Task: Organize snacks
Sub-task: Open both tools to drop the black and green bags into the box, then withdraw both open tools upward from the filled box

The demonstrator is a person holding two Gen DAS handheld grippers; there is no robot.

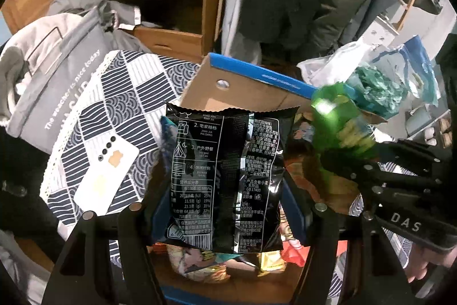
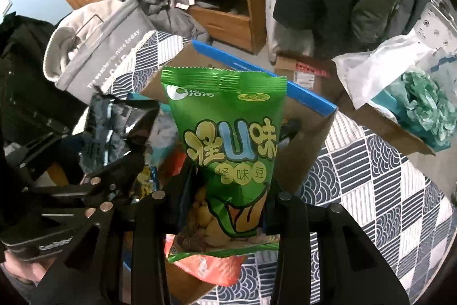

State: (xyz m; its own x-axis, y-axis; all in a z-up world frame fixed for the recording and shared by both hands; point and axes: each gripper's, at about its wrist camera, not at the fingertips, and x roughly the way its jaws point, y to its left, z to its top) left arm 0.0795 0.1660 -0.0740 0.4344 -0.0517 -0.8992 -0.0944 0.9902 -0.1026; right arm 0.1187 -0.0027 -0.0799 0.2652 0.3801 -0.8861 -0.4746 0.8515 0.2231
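Left tool (image 1: 225, 207) grips black packet (image 1: 222, 179); right tool (image 2: 221, 196) grips green packet (image 2: 228, 145) (seemingly above the box (image 1: 242, 87)).

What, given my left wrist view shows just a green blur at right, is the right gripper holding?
Observer: A green snack bag, its front showing large yellow and blue characters, upright between the right gripper's fingers.
Operator: Can you see its contents?
Observer: Yes, a clear window near the bottom shows pale round pieces.
Operator: Anything behind the blue-edged box?
Observer: A smaller cardboard box with a red-and-white label.
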